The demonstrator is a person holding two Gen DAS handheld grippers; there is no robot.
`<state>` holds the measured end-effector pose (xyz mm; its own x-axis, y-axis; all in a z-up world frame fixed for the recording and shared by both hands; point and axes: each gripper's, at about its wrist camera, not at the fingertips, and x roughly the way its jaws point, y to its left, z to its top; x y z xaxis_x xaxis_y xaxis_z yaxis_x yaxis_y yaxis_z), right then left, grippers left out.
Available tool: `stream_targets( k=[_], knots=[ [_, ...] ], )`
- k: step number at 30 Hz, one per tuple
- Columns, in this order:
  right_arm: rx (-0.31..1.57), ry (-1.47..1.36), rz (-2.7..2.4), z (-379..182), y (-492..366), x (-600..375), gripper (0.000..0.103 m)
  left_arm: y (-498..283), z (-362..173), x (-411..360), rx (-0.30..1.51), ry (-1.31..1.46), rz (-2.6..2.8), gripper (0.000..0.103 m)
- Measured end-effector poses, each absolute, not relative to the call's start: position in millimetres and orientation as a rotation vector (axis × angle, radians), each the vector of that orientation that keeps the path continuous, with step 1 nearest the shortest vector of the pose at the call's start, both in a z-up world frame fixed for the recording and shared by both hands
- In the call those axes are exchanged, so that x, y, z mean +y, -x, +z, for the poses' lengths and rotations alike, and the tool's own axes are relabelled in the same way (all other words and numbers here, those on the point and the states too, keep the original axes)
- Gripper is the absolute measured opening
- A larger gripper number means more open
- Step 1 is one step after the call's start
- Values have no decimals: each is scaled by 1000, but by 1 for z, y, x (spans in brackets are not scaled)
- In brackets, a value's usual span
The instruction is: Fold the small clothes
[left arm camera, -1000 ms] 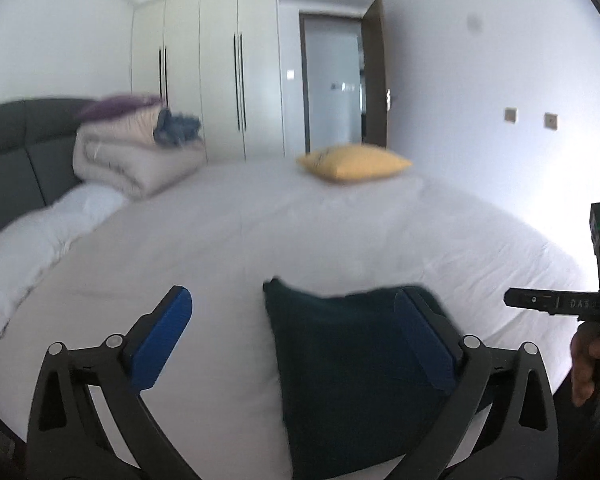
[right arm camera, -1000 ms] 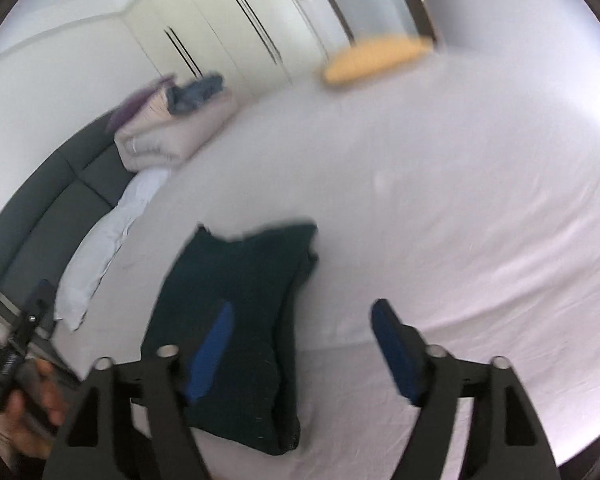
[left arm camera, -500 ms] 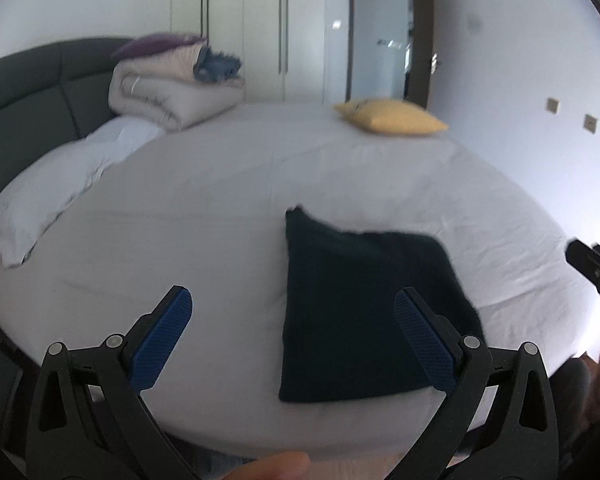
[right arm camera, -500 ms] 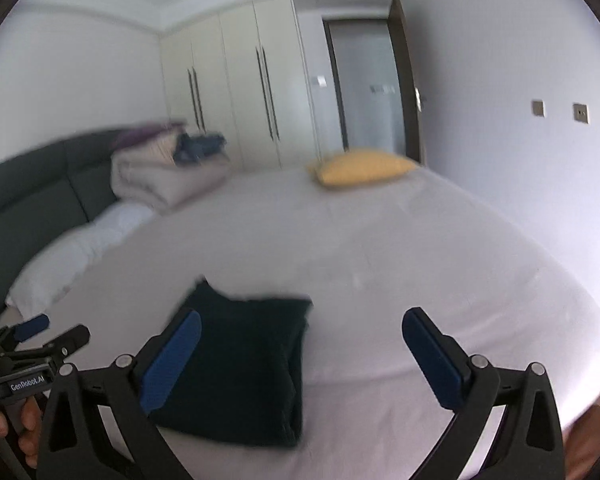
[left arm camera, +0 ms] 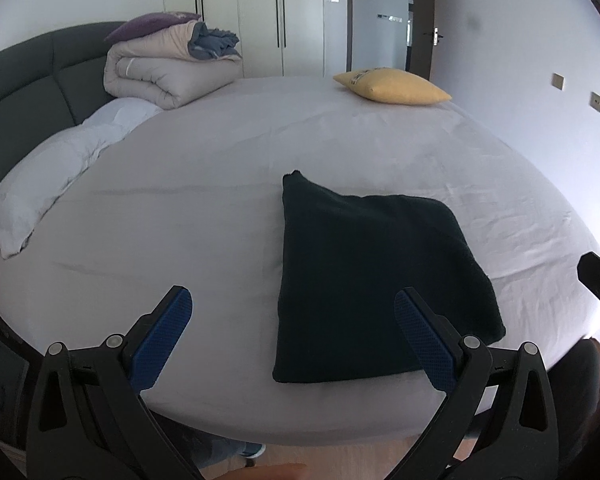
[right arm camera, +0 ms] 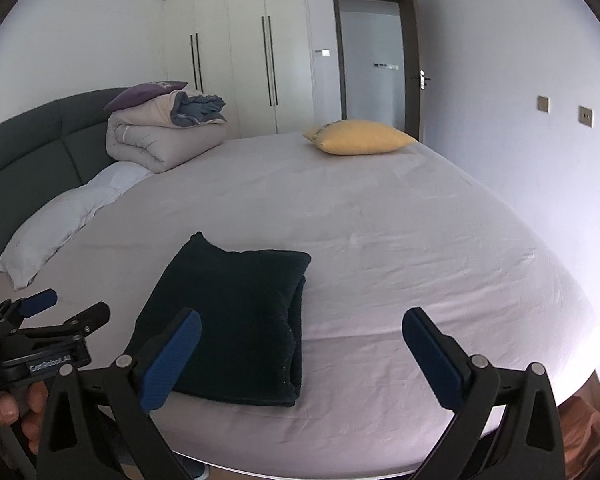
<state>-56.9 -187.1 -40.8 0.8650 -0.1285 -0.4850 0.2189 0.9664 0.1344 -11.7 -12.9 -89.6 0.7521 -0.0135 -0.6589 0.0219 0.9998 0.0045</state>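
A dark green garment (left arm camera: 372, 272) lies folded into a thick rectangle on the pale bed sheet (left arm camera: 220, 200), near the front edge. My left gripper (left arm camera: 292, 296) hangs open just before the edge, its right blue pad in front of the garment's near side, nothing between its fingers. In the right wrist view the same garment (right arm camera: 228, 312) shows its stacked fold edges on the right. My right gripper (right arm camera: 302, 316) stands wide open and empty, its left pad in front of the garment's near corner. The left gripper (right arm camera: 40, 320), held by a hand, shows at the left.
A yellow pillow (right arm camera: 358, 136) lies at the far side of the bed. A folded beige duvet (left arm camera: 164, 72) with a purple cushion and blue cloth sits by the dark headboard (left arm camera: 20, 92). A white pillow (left arm camera: 52, 184) lies at left. Wardrobes and a door stand behind.
Both grippers have drawn back from the garment toward the bed's front edge. The right gripper's jaws widened and its view levelled out. The left view tipped downward. The garment stays folded.
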Motion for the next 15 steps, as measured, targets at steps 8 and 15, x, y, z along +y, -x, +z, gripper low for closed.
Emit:
stream_targets(
  k=[8,15],
  knots=[
    [521,-171,-167,-48,53,-175,103,3,-101,-10,740,-2,-18,103],
    [554,-165,-159,-56,48,-169,103,-1,-105,-11,747,-1,-24,103]
  ],
)
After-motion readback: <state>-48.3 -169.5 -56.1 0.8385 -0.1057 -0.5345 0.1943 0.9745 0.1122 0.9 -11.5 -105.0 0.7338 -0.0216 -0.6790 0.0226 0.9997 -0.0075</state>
